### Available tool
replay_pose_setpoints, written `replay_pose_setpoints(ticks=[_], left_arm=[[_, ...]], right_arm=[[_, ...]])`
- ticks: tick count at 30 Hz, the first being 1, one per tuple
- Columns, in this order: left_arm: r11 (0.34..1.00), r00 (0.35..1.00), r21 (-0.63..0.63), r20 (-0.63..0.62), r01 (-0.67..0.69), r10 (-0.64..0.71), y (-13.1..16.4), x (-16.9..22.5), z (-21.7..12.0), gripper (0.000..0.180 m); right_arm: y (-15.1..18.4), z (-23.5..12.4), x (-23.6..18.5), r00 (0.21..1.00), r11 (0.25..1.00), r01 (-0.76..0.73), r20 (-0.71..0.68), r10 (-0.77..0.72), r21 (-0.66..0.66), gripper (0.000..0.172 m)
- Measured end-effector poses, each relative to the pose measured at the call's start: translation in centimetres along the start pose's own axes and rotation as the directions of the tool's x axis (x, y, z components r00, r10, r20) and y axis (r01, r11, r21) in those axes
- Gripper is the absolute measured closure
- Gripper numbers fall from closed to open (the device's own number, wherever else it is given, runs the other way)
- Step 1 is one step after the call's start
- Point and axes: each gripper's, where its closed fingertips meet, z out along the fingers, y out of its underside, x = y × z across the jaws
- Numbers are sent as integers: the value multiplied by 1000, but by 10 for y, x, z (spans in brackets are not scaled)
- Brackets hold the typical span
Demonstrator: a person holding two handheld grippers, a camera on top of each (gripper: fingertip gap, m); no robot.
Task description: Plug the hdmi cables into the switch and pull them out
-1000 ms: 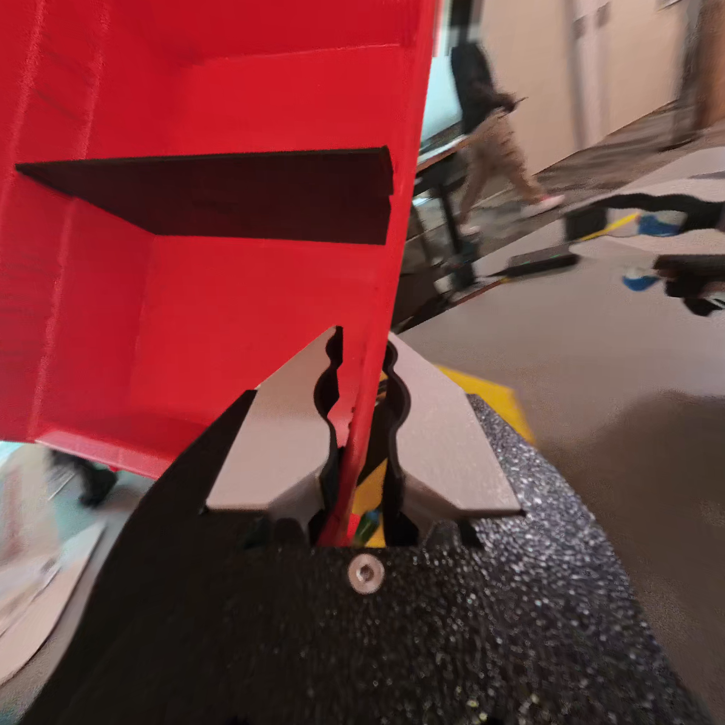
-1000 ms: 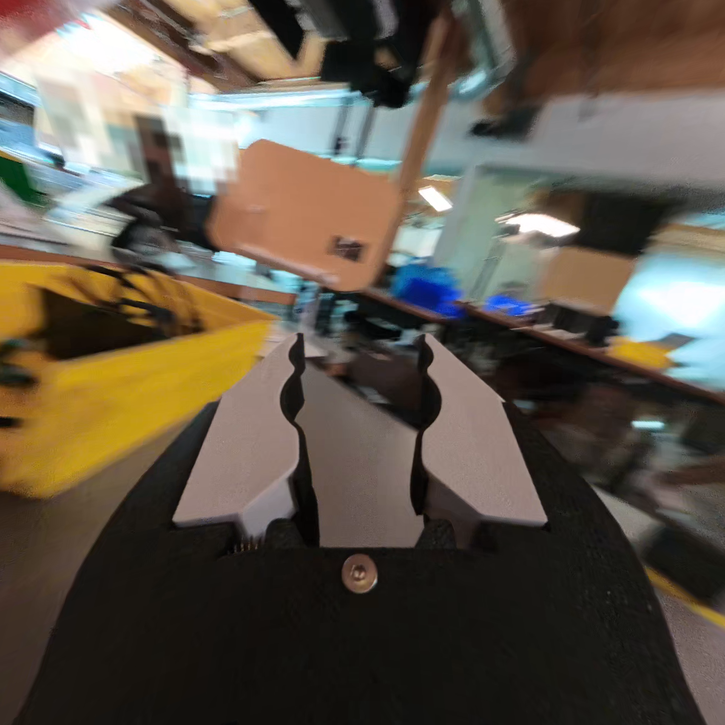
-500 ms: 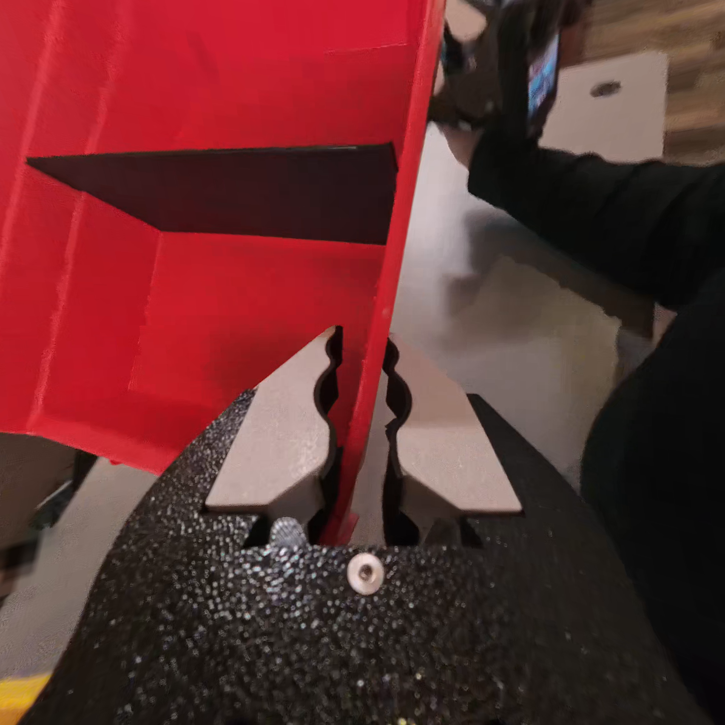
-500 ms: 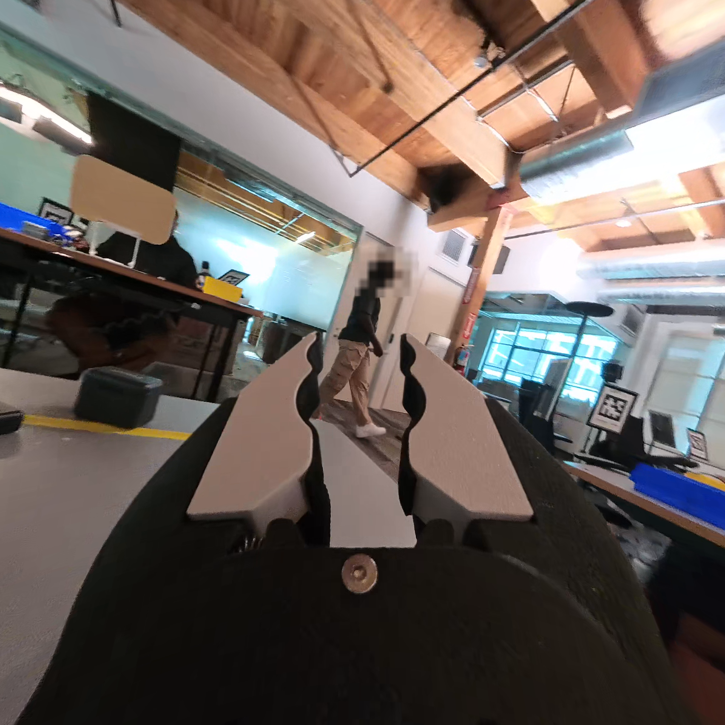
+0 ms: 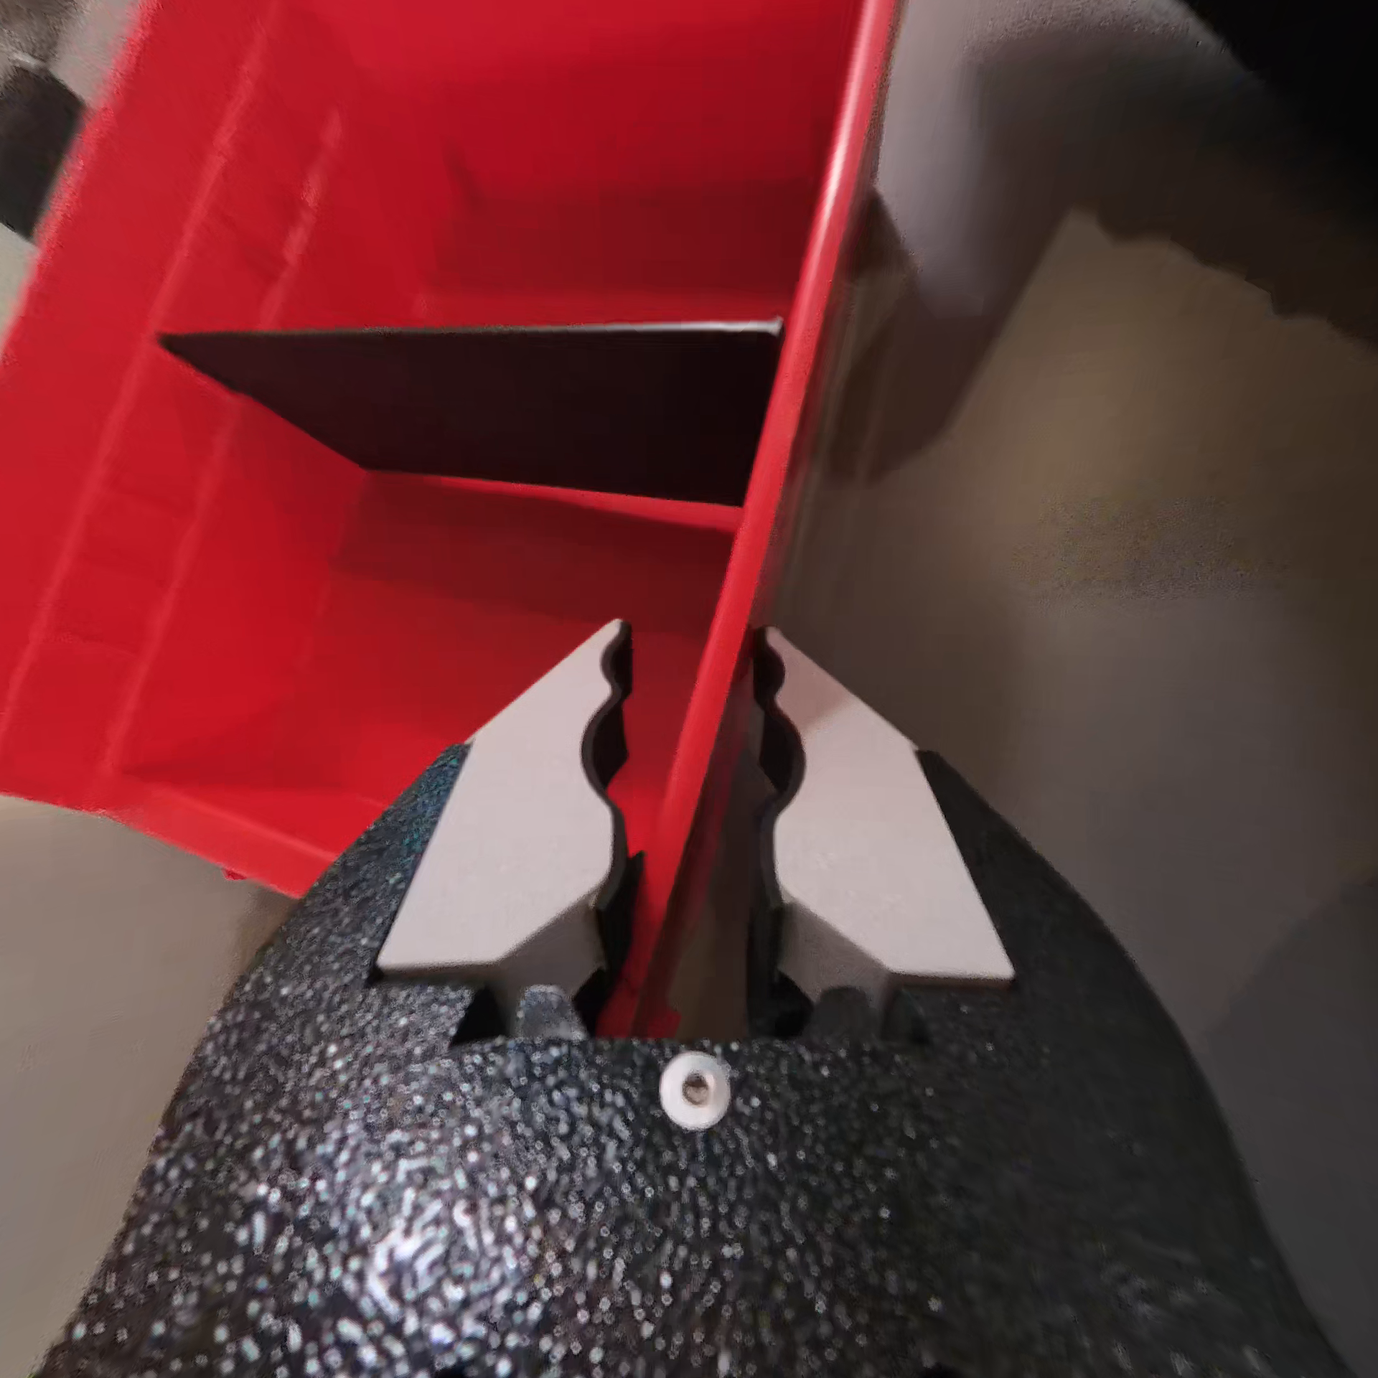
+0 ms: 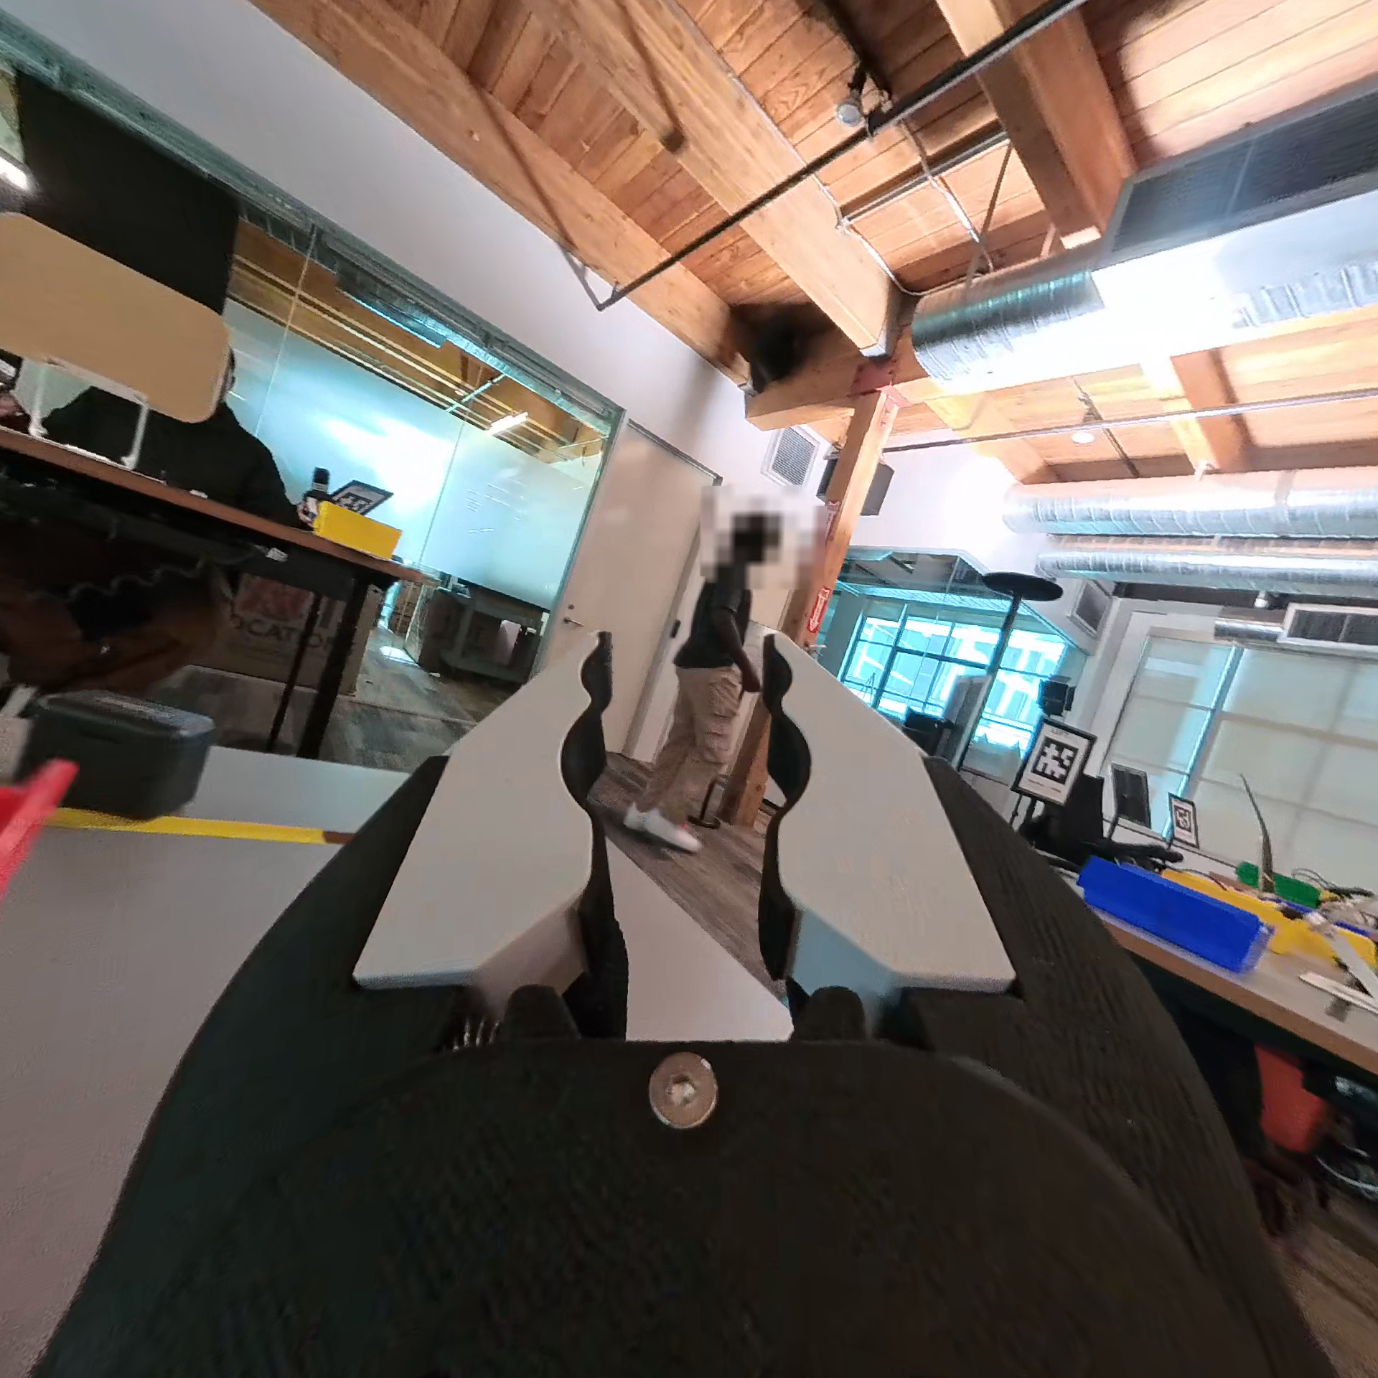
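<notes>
In the left wrist view a red bin [image 5: 335, 559] with a black divider [image 5: 522, 403] fills the upper left. Its right wall [image 5: 753, 581] stands between the fingers of my left gripper [image 5: 690, 649]. The jaws are apart and a gap shows between the left pad [image 5: 608, 693] and the wall, so nothing is gripped. My right gripper [image 6: 682, 649] is open and empty, raised and pointing across the room. A red corner of the bin [image 6: 30, 813] shows at the left edge of the right wrist view. No HDMI cable or switch is in view.
The grey table [image 5: 1118, 708] lies to the right of the bin. On the table [image 6: 149, 969] are a dark case [image 6: 112, 746] and a yellow tape line [image 6: 186, 828]. A person [image 6: 708, 708] walks beyond it. A blue bin [image 6: 1171, 917] sits on another table at right. To reach the dark case [image 6: 112, 746] in a straight line is about 40 cm for my right fingers, about 45 cm for my left. It turns up in the left wrist view [image 5: 39, 166] as well.
My left jaws have widened off the red bin's wall, which they pinched before, and the bin has tilted in view. My right jaws narrowed a little a second ago and now hold steady.
</notes>
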Motion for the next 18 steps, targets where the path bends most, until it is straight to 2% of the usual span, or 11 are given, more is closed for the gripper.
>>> replay_pose_setpoints(ticks=[2, 4, 6, 9, 11, 12, 14, 18], left_arm=[[993, 999, 112, 24, 28, -31, -12, -4, -7, 137], [966, 994, 256, 92, 40, -65, -24, -16, -28, 118], [899, 978, 435, 161, 47, -129, -36, -33, -62, 99], [763, 942, 643, 213, 64, -258, -37, -62, -115, 93], [718, 943, 691, 174, 89, -285, -28, -72, -128, 93], [704, 943, 700, 142, 119, -300, -24, -74, -129, 88], [671, 946, 725, 90, 152, -311, -25, -73, -132, 85], [633, 919, 773, 217, 45, -330, -19, -78, -140, 90]], right_arm=[[-19, -3, -14, 1000, 1000, -2, 26, 1, 12, 133], [-41, -7, -32, 997, 999, -37, 70, 36, 10, 132], [-66, -14, -53, 984, 994, -105, 142, 106, -13, 126], [-103, -45, -98, 933, 985, -149, 319, 168, -83, 117], [-124, -79, -126, 895, 985, -132, 413, 166, -111, 111], [-133, -97, -137, 879, 984, -120, 447, 166, -129, 108], [-147, -131, -157, 845, 980, -110, 504, 181, -167, 93], [-154, -190, -210, 770, 956, -112, 584, 256, -272, 46]])
